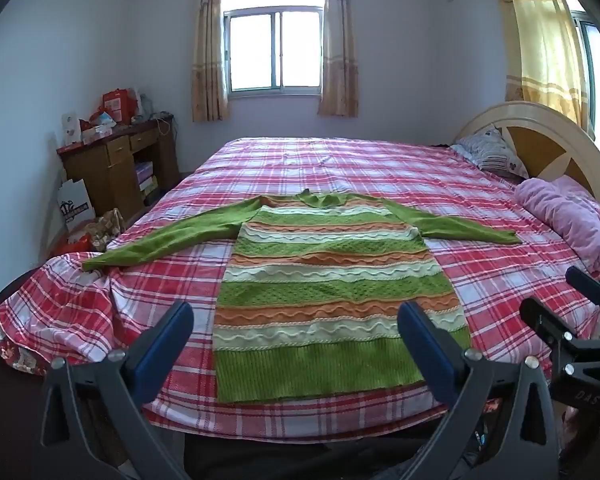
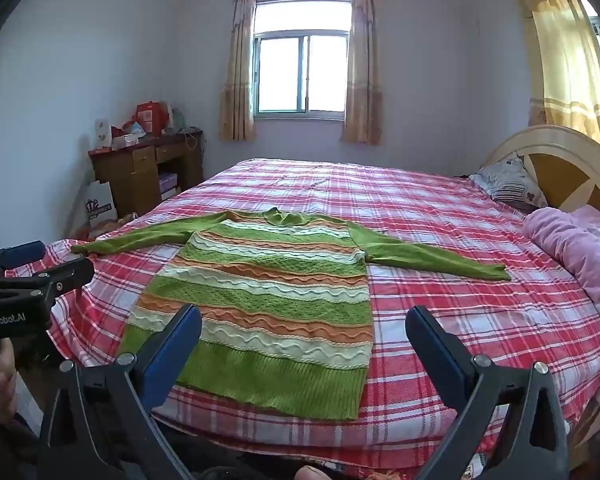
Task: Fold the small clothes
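Observation:
A green knit sweater [image 1: 332, 280] with orange and cream wavy stripes lies flat on the bed, hem toward me, both green sleeves spread out sideways. My left gripper [image 1: 296, 316] hovers open above the hem, nothing between its blue pads. In the right wrist view the same sweater [image 2: 268, 292] lies ahead and slightly left. My right gripper [image 2: 304, 320] is open and empty over the sweater's lower right edge. Each gripper shows in the other's view: the right one [image 1: 572, 320] at the right edge, the left one [image 2: 40, 268] at the left edge.
The bed carries a red and white plaid sheet [image 1: 480, 264]. A pink blanket [image 1: 568, 220] and a pillow [image 1: 492, 152] lie by the wooden headboard [image 1: 540, 140] on the right. A cluttered wooden desk [image 1: 116, 160] stands at the far left, with bags on the floor beside it.

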{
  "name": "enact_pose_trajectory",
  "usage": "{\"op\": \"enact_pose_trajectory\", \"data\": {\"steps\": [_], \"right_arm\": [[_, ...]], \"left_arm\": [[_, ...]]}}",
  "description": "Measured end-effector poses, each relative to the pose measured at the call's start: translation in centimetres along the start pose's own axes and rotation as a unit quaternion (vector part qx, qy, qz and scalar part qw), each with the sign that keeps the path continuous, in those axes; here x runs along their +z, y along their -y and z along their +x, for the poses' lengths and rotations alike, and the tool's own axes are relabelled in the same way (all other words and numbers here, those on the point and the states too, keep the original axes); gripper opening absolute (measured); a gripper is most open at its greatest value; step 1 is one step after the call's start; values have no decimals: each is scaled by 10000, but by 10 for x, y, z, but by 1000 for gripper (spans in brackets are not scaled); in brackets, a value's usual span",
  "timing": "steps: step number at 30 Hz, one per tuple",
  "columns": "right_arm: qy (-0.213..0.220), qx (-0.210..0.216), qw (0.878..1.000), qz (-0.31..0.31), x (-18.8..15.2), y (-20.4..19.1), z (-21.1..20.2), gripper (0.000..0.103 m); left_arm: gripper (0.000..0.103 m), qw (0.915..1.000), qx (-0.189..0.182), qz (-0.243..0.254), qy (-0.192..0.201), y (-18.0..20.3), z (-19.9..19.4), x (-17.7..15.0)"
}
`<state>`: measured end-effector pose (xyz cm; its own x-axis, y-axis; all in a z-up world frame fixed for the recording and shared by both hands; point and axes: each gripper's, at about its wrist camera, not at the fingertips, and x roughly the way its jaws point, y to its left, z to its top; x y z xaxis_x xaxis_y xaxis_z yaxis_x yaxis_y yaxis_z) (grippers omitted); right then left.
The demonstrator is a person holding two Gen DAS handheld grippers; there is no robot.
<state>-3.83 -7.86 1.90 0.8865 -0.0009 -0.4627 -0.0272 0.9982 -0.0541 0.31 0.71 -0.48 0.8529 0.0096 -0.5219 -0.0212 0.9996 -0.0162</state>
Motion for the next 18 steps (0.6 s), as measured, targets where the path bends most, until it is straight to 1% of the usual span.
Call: {"op": "enact_pose_trajectory", "data": {"steps": [16,18], "right_arm": [[-47,13,10000,29,-4,2,3,102],[-48,7,10000,24,-3,1,3,102]], "left_arm": [[103,10000,25,-1,-46,-4,0,-5],[103,10000,21,-22,-81,-3,4,-2]]}}
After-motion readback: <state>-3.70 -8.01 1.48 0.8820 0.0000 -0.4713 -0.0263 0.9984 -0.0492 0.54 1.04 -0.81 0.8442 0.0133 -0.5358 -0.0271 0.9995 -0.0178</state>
